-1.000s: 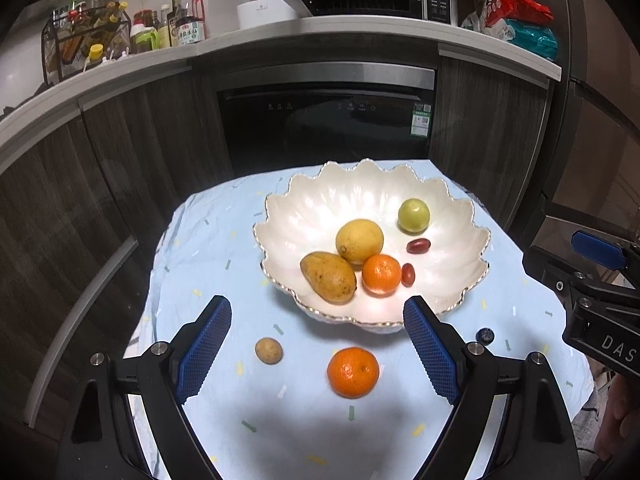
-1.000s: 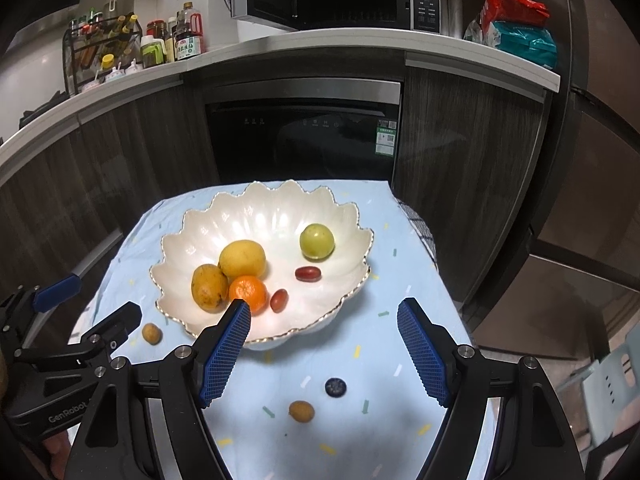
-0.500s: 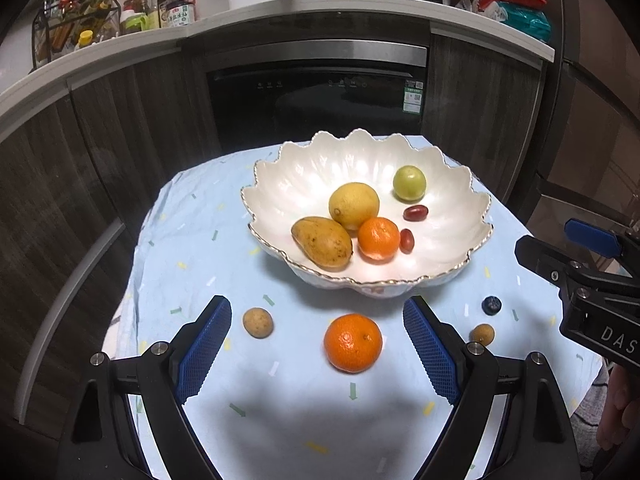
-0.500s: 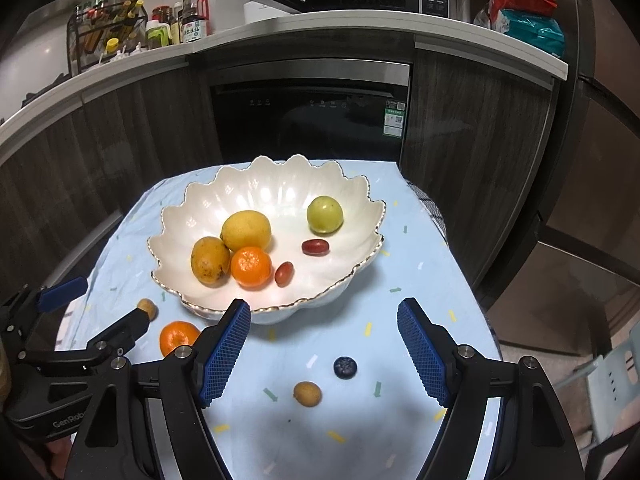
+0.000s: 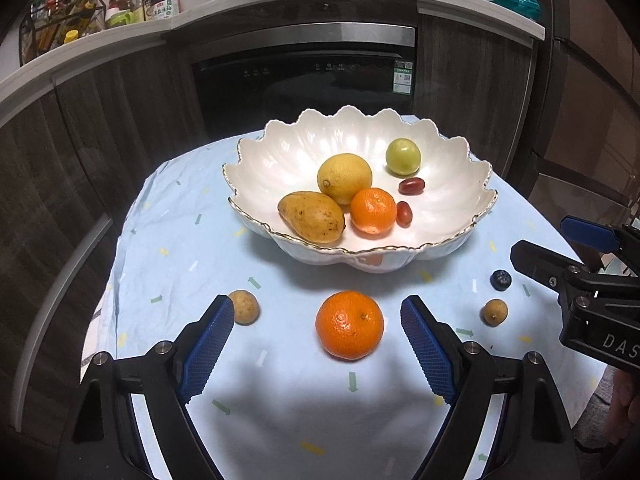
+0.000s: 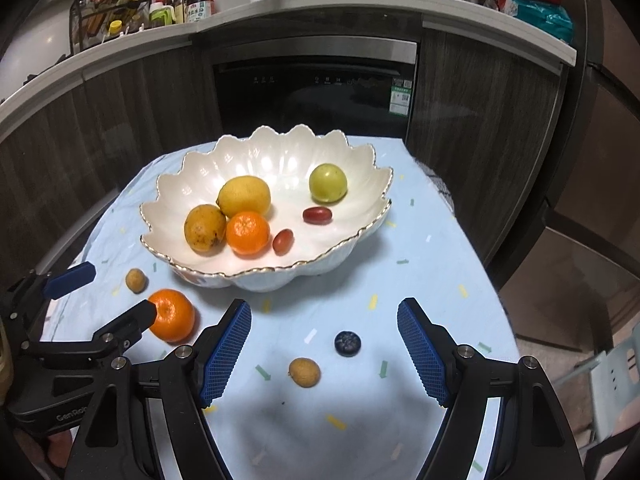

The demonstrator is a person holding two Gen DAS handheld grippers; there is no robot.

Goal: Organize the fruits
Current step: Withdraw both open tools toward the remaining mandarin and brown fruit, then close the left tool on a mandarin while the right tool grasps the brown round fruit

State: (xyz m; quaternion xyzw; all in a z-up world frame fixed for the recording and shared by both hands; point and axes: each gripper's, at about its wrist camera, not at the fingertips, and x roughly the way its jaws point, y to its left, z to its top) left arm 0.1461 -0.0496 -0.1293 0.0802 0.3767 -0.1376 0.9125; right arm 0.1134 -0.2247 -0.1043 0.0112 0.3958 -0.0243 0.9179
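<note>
A white scalloped bowl (image 5: 256,152) (image 6: 280,152) holds a lemon (image 5: 344,178), a mango (image 5: 312,216), a mandarin (image 5: 373,211), a green fruit (image 5: 403,156) and two red dates. On the blue cloth in front lie an orange (image 5: 349,325) (image 6: 173,315), two longans (image 5: 245,307) (image 6: 305,372) and a blueberry (image 6: 347,343). My left gripper (image 5: 317,304) hovers with the orange between its fingers; its jaws are closing and its pads are clear of the fruit. My right gripper (image 6: 324,304) is open above the blueberry and the nearer longan.
The small table's cloth (image 5: 180,248) ends close on the left, right and near sides. Dark cabinets and an oven (image 5: 304,80) stand behind, under a counter with a bottle rack (image 5: 64,28). A pale chair (image 6: 616,364) sits to the right. Part of a hand (image 5: 624,396) shows.
Both grippers have sunk toward the table, so the bowl and loose fruit look nearer. The orange now lies between the left fingers; the blueberry and longan lie between the right ones.
</note>
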